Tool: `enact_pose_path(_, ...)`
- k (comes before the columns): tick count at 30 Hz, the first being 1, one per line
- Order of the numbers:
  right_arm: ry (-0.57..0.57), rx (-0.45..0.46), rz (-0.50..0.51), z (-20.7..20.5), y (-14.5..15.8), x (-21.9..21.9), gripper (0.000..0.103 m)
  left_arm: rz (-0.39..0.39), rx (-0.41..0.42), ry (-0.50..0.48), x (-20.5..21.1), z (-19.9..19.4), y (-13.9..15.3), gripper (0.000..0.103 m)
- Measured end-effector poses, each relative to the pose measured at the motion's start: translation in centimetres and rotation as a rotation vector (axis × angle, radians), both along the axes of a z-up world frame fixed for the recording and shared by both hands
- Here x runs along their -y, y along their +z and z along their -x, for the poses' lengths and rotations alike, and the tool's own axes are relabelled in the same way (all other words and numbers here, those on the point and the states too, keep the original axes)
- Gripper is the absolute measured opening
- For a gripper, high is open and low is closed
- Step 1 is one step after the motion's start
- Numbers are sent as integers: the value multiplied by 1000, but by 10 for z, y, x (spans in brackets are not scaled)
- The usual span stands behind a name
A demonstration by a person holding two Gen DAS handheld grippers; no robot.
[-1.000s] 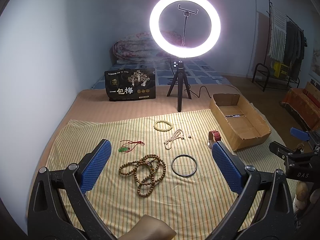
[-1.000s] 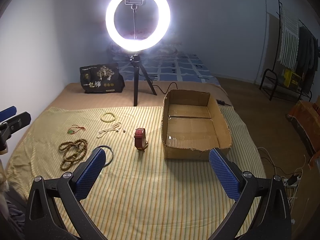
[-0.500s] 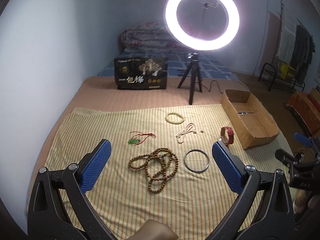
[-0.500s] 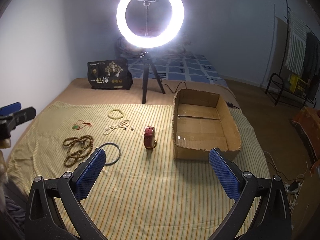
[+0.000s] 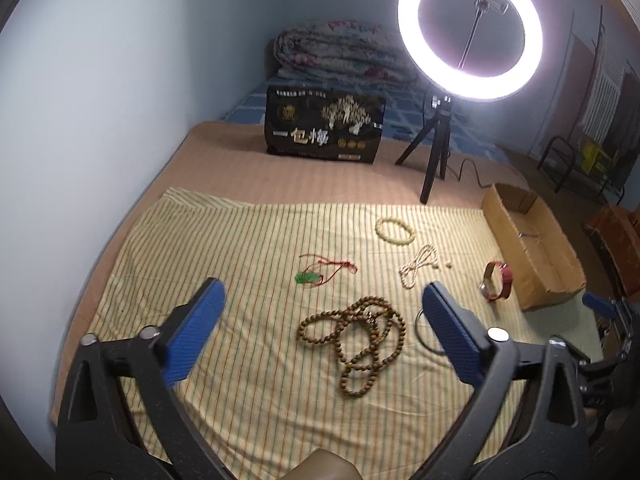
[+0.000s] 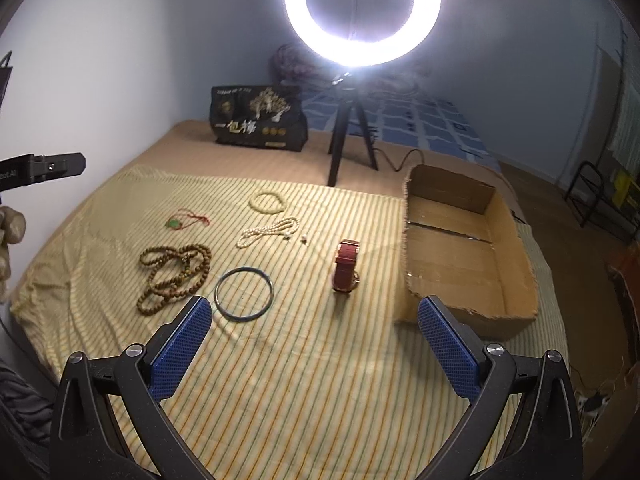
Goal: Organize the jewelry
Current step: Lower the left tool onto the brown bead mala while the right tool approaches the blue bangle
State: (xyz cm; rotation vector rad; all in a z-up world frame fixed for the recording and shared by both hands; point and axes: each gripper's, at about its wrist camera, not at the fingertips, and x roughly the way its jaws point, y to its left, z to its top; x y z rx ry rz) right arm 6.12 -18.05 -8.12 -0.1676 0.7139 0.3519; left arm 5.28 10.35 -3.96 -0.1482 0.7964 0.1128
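Observation:
Jewelry lies spread on a striped cloth (image 6: 320, 380). A brown bead necklace (image 5: 356, 340) lies just beyond my left gripper (image 5: 322, 300); its jaws are closing with nothing between them. A dark bangle (image 6: 244, 294) lies by the left fingertip of my open, empty right gripper (image 6: 314, 312). Farther off stands a red watch (image 6: 346, 266). Behind are a pearl strand (image 6: 268, 232), a pale bead bracelet (image 6: 268, 202) and a green pendant on red cord (image 6: 184, 220). An open cardboard box (image 6: 452, 256) sits at the right.
A lit ring light on a tripod (image 6: 362, 12) and a black printed bag (image 6: 260, 122) stand behind the cloth. A folded quilt (image 5: 340, 52) lies at the back. A wall runs along the left; a metal rack (image 5: 560, 156) stands far right.
Both grippers have sunk closer to the cloth. The left view has swung left, so the jewelry and the ring light sit farther right. The bangle and watch look nearer in the right view.

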Motion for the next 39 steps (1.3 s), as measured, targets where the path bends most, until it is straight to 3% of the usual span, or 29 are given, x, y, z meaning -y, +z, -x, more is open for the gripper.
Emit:
enact_pose_path(3,13,-32,8,-12,-9,-5,102,16,-64,-47,3,-11,-15,84)
enact_pose_path(10,51,-111,8,-34,-31,-21,102,28,-159,-197,18,-41,-47,80)
enact_pose_path(14,52,-137,14,-43,-42,-26,102,67,-238,-249,16,-64,-74,70)
enact_pose_path(29,35,-210,8,-59,-64,-27,102,255,-393,-289,1,-118,-133,65)
enact_pose_path(36,48,-194,25,-57,-63,-28,102,274,-442,-327,10,-121,-145,65)
enact_pose_path(39,50,-193,25,-57,-62,-29,102,231,-446,-355,18,-117,-144,65)
